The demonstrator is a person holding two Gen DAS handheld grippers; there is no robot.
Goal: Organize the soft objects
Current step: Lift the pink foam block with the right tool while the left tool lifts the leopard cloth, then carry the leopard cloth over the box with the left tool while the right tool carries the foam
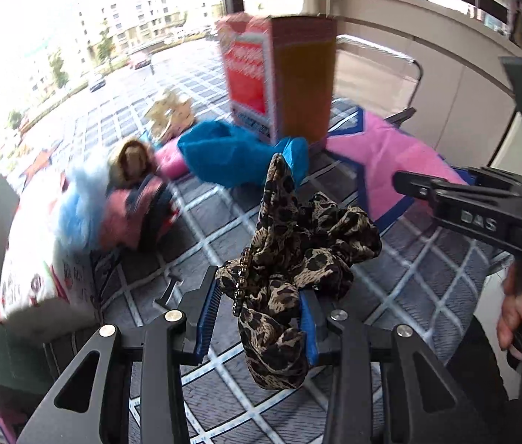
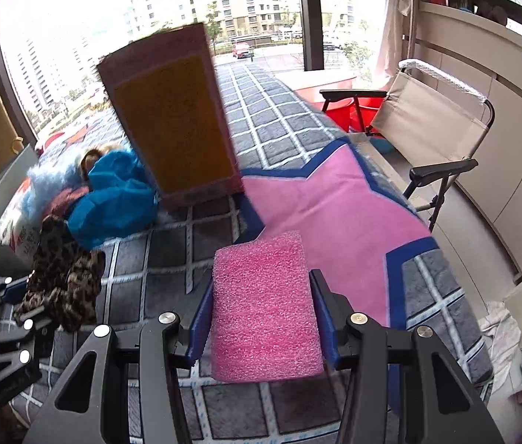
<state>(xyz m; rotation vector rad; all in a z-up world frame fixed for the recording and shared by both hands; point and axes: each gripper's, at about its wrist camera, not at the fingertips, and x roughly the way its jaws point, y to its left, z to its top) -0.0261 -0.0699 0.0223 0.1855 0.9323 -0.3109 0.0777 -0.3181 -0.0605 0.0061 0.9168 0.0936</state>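
While both grippers already carry something, the sorting looks only partly done. The left gripper [image 1: 257, 314] is clenched on a leopard scarf [image 1: 298, 244], which bunches up between its blue pads [image 1: 207, 314] and hangs above the quilt [image 1: 202, 244]; the same scarf [image 2: 61, 281] shows at the left edge of the right wrist view. The right gripper [image 2: 263, 318] grips a pink foam pad [image 2: 263, 307] by its two long sides, held flat above the quilt [image 2: 290, 125] near the pink star patch [image 2: 335, 214]. A tall box [image 2: 172, 118] stands upright on the quilt ahead of both grippers, and it is probably where the soft things belong, though its opening is not visible and I cannot tell whether anything is inside. Beside the box lies a loose heap, left untouched: a blue cloth [image 1: 224, 155] touching the foot of the box [image 1: 279, 74], a doll [image 1: 131, 159] with brown hair, some pale blue fluff [image 1: 80, 207] and a pink and dark garment [image 1: 135, 214], all blurred. A printed pillow [image 1: 39, 281] lies at the left. So two items are lifted but not yet set down, and at least the heap remains to be gathered. A folding chair [image 2: 427, 118] stands off the bed on the right.
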